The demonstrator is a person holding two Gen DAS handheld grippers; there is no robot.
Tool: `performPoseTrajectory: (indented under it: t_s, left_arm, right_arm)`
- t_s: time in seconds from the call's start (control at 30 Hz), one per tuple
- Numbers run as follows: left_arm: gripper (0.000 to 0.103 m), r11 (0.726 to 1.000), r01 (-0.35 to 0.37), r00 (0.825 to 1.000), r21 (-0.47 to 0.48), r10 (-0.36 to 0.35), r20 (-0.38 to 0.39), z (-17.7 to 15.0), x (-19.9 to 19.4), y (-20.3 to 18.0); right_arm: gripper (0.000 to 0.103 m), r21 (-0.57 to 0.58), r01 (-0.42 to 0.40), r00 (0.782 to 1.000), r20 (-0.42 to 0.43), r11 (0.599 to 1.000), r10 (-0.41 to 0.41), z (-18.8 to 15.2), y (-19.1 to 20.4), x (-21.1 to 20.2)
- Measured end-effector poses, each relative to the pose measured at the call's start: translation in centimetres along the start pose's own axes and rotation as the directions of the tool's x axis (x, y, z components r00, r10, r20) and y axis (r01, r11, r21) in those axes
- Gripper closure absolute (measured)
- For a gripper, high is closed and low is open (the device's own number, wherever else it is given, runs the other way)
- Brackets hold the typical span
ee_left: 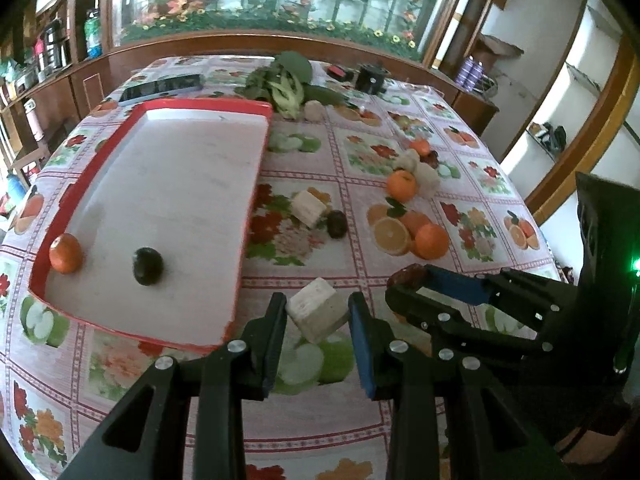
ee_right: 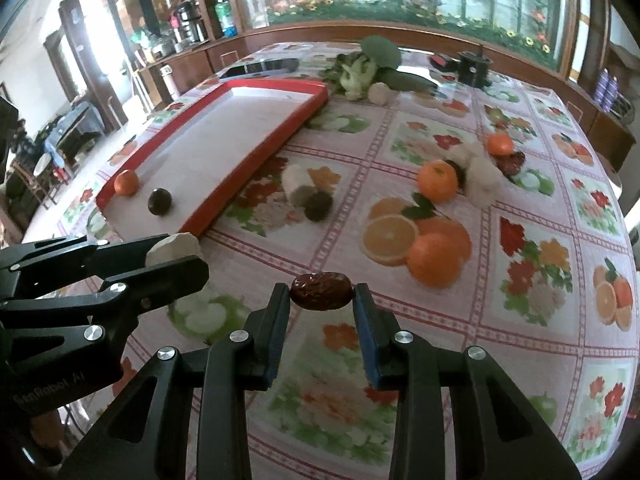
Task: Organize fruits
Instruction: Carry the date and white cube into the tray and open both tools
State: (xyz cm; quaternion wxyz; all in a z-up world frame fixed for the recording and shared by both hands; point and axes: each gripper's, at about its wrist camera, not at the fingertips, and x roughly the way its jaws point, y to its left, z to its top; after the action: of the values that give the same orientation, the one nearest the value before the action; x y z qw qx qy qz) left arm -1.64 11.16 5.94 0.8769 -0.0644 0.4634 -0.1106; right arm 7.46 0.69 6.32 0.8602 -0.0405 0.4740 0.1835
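Left wrist view: left gripper (ee_left: 318, 320) clamped on a pale cut chunk (ee_left: 318, 314), held just off the near right corner of the red tray (ee_left: 256, 184). Right gripper (ee_right: 322, 298) pinches a dark red date (ee_right: 320, 291) end to end, above the tablecloth (ee_right: 460, 184) near the table's near edge. Both loads look lifted clear, though the fisheye makes height hard to judge.

Tray holds a mandarin (ee_left: 66, 253) at its near left corner and a dark round fruit (ee_left: 148, 266) beside it; rest of it bare.

Mid-table: another pale chunk (ee_right: 298, 184) touching a dark fruit (ee_right: 319, 206), one loose orange (ee_right: 438, 181) against more pale pieces (ee_right: 482, 180), a smaller orange (ee_right: 500, 143) behind. Some oranges are only print. Far edge: leafy greens (ee_right: 368, 62), a phone (ee_right: 260, 68).

Step in hand, likely: carry both to the tray. Clear the raised rim before lowering, set down on bare floor away from the two round fruits so they don't roll, release only once resting. Keep the two grippers apart; they sit close together.
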Motion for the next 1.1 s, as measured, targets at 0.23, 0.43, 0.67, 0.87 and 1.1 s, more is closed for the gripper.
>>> performPoseTrajectory:
  t_s: [0.23, 0.43, 0.67, 0.87, 1.1]
  left_arm:
    - [0.069, 0.998, -0.028, 0.999, -0.053, 0.029, 0.015, 0.7, -0.5, 3.0]
    - [0.069, 0.990, -0.081, 0.996, -0.117, 0.085, 0.030, 1.9, -0.7, 6.8]
    - [0.069, 0.969, -0.167, 0.983, -0.180, 0.178, 0.044, 4.0, -0.2, 11.7]
    - [0.069, 0.953, -0.217, 0.975, -0.211, 0.220, -0.008, 5.4, 2.0, 15.0]
    - [0.068, 0.949, -0.251, 0.968, -0.192, 0.249, -0.033, 5.9, 3.6, 16.1]
  right_arm:
    - [0.071, -0.041, -0.025, 1.000, 0.005, 0.999, 0.025, 2.1, 2.2, 1.0]
    - [0.071, -0.075, -0.052, 0.998, 0.021, 0.996, 0.053, 4.9, 4.6, 2.2]
    - [0.071, -0.133, -0.083, 0.996, 0.023, 0.988, 0.087, 8.4, 8.0, 5.0]
    - [0.071, -0.155, -0.112, 0.994, -0.019, 0.982, 0.110, 10.3, 9.8, 8.4]
    - [0.071, -0.179, -0.135, 0.989, -0.084, 0.975, 0.121, 10.3, 10.8, 11.5]
